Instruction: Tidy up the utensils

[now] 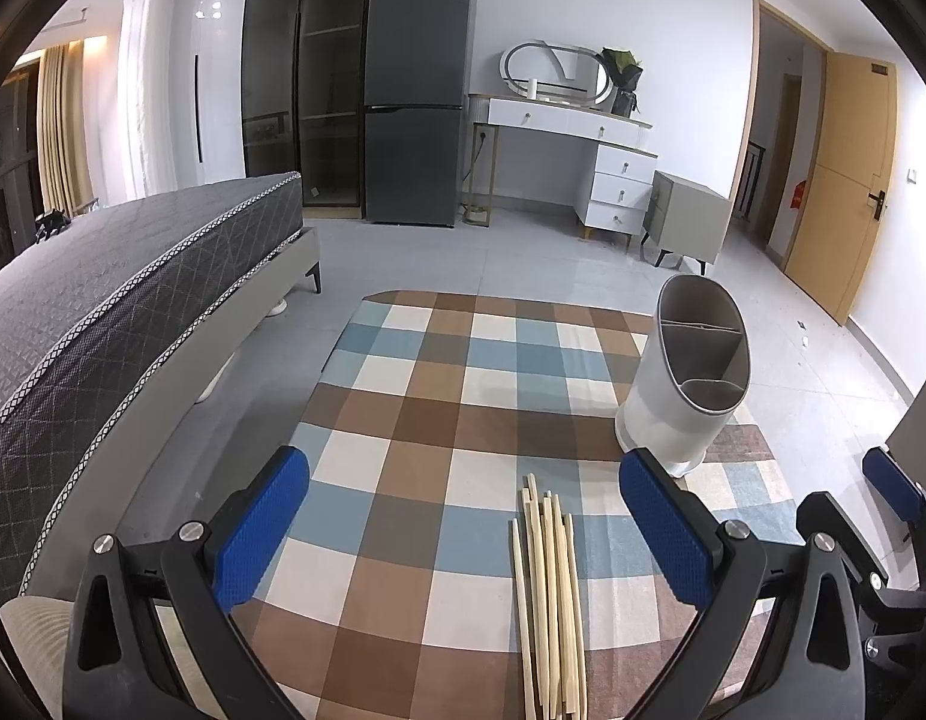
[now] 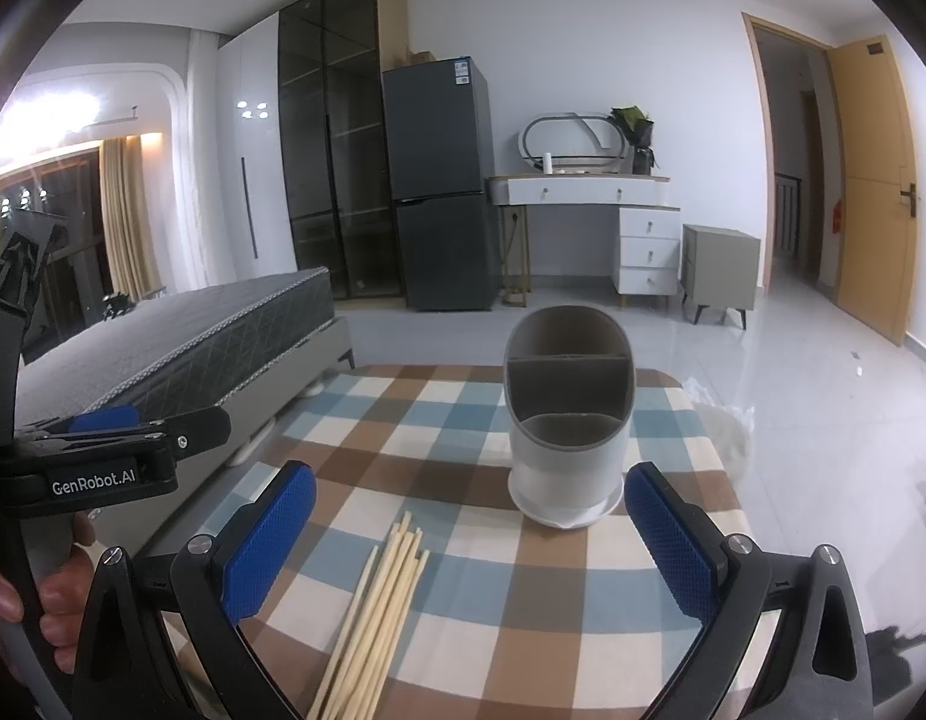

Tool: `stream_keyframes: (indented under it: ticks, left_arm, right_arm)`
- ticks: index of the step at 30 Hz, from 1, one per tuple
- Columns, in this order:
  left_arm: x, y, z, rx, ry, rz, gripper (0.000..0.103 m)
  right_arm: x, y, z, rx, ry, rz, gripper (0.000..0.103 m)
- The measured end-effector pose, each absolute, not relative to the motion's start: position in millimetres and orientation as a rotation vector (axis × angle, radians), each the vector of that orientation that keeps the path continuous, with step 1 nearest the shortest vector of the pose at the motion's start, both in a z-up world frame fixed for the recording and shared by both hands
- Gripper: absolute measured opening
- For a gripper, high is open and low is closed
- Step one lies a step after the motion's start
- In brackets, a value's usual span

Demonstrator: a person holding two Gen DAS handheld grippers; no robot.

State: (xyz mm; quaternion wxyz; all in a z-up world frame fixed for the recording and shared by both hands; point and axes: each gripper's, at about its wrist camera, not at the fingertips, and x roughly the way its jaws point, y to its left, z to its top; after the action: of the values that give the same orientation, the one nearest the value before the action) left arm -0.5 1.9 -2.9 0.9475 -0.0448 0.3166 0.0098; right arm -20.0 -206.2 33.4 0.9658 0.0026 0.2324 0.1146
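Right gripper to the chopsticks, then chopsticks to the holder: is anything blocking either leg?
Nothing visible does. The right gripper is open with the chopsticks lying just ahead on the checkered cloth. Between them and the utensil holder is only bare cloth, and its compartments look empty.

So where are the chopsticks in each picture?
Left wrist view: the chopsticks lie at the bottom, right of middle, on the checked cloth, below and left of the white holder.
Right wrist view: the chopsticks lie at the bottom, left of middle, fanning up toward the holder.
Shared landmark: the grey fridge at the back wall.
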Motion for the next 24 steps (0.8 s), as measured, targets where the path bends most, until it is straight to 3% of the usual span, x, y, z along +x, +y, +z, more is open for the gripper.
stream_keyframes:
  ticks: [15,19,24]
  left_arm:
    - [6.1,5.9,-9.3,-0.090,0.680,0.022,0.101]
    - [16.7,17.1,-16.8,-0.108,0.725,0.044,0.101]
    - [28.8,37.6,-23.9,-0.162,0.773,0.068,0.101]
  right_arm:
    - [-7.6,-205.9,28.8,0.043,0.543,0.268,0.103]
    - [14.6,-199.9,17.3,0.052,0.659,0.288,0.094]
    - [50.3,-183.3,-19.1,0.040,0.871,0.338,0.074]
